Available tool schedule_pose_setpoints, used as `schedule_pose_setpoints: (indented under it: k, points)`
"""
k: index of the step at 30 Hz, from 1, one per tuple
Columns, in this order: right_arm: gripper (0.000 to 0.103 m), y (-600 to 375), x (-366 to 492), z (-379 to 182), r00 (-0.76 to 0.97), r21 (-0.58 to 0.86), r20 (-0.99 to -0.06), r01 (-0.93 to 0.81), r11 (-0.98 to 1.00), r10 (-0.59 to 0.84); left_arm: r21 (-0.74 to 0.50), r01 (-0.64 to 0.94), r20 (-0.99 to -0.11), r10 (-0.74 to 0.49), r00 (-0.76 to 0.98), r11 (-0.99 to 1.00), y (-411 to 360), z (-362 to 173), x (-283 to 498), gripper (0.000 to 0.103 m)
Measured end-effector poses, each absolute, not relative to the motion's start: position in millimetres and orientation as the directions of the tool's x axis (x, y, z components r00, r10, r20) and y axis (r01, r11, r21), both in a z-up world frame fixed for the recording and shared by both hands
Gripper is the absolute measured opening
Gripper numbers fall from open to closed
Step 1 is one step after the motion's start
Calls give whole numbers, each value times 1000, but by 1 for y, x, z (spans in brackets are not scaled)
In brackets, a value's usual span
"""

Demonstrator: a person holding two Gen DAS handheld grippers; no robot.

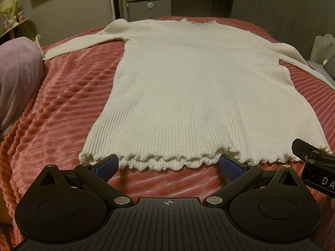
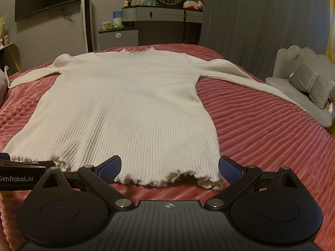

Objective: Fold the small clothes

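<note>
A cream ribbed sweater [image 1: 188,79] [image 2: 125,100] lies flat on the pink bedspread [image 1: 62,108] [image 2: 261,136], collar far, both sleeves spread sideways, frilled hem nearest me. My left gripper [image 1: 168,163] is open just short of the hem, its blue pads [image 1: 108,164] level with the frill at the hem's left half. My right gripper [image 2: 169,167] is open too, straddling the hem's right corner, nothing clamped between its pads [image 2: 229,170]. Each gripper's body shows at the edge of the other view.
A lilac pillow [image 1: 18,75] lies at the bed's left edge. A grey seat with a cushion [image 2: 309,83] stands right of the bed. Beyond the far edge are a dresser with a round mirror [image 2: 167,12] and a small cabinet [image 2: 118,35].
</note>
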State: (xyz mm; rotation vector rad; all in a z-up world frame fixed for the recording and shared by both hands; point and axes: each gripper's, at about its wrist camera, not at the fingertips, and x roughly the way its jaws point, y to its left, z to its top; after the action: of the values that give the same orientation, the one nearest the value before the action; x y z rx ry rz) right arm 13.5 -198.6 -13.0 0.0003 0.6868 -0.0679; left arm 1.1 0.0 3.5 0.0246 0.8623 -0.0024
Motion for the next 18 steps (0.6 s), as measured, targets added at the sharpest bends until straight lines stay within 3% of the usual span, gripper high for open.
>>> schedule_pose_setpoints:
  k: [18]
  points:
    - [99, -200, 14, -11, 770, -17, -636, 67, 998, -63, 21, 10, -759, 9, 651, 1000, -1, 5, 3, 103]
